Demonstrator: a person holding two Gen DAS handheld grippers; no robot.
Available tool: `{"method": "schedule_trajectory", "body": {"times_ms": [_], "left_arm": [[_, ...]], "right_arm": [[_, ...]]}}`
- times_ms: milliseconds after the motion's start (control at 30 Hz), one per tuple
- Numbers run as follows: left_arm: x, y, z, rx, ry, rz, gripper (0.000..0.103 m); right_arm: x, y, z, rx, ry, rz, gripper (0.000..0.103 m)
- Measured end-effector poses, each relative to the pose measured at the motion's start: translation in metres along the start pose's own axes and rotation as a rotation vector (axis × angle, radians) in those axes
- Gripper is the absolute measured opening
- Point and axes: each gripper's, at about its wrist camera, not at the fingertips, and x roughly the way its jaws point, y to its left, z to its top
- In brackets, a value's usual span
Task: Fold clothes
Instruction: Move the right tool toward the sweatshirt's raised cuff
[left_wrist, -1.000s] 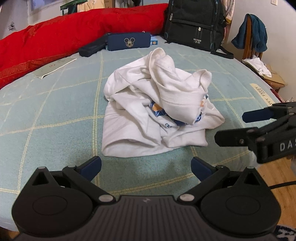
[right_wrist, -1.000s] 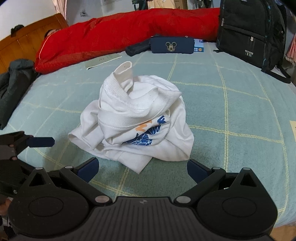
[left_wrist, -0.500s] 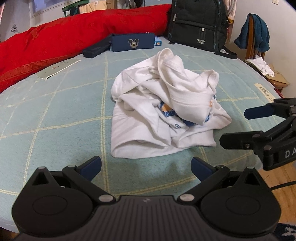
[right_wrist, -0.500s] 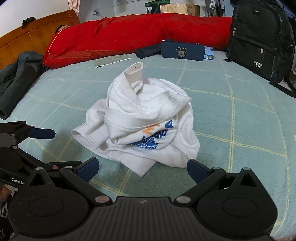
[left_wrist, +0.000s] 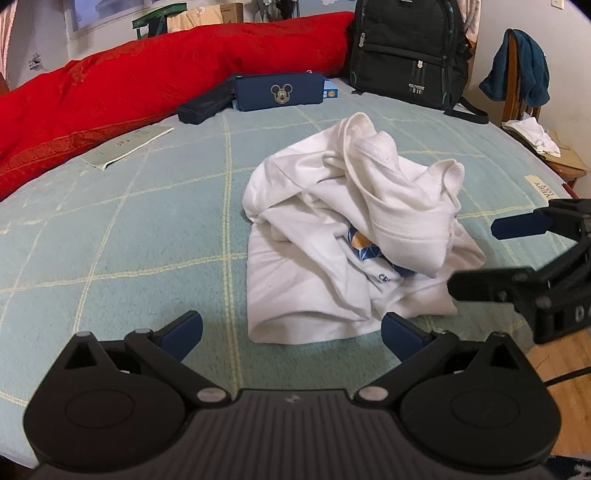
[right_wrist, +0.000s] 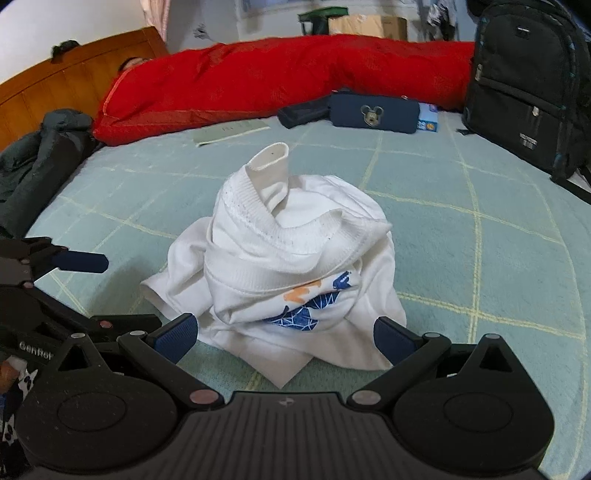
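A white top (left_wrist: 343, 236) is lying in a crumpled heap on the pale green checked bed (left_wrist: 122, 236), its ribbed hem bunched over a blue and orange print and one cuff sticking up at the peak. The left gripper (left_wrist: 291, 330) is hovering low over the bed just short of the heap's near edge, its jaws spread wide and holding nothing. The right gripper (right_wrist: 286, 338) is facing the heap from the other side, jaws equally wide and empty, its blue pads sitting just beside the lowest folds without clearly touching them. Each gripper is showing at the edge of the other's view. Behind the top, a red quilt (left_wrist: 166, 74) is stretching along the far side of the bed, with a navy case (left_wrist: 280, 90) and a paper (left_wrist: 127, 146) lying in front of it and a black backpack (left_wrist: 410, 51) standing at the far corner. A dark jacket (right_wrist: 37, 162) is resting by the wooden headboard (right_wrist: 74, 74).
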Motion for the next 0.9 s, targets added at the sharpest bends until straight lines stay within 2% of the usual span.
{"method": "schedule_trajectory", "body": {"times_ms": [167,433,567,700,800,900], "left_arm": [[0.004,-0.002,-0.001,0.028,-0.001,-0.019,0.102],[0.008,-0.010,0.001,0.088,-0.014,-0.032,0.102],[0.011,-0.007,-0.001,0.070,-0.039,-0.079,0.102],[0.014,-0.009,0.001,0.081,-0.042,-0.094,0.102],[0.013,-0.009,0.004,0.085,-0.060,-0.125,0.102],[0.010,-0.009,0.011,0.085,-0.069,-0.096,0.102]], "right_arm": [[0.005,-0.008,-0.008,-0.047,0.011,-0.003,0.103],[0.007,-0.019,-0.011,-0.095,-0.010,0.040,0.103],[0.010,-0.022,-0.012,-0.114,-0.004,0.079,0.103],[0.005,-0.023,-0.009,-0.131,-0.044,0.056,0.100],[-0.002,-0.030,-0.003,-0.140,-0.079,0.078,0.094],[-0.005,-0.035,0.006,-0.187,-0.092,0.079,0.082]]}}
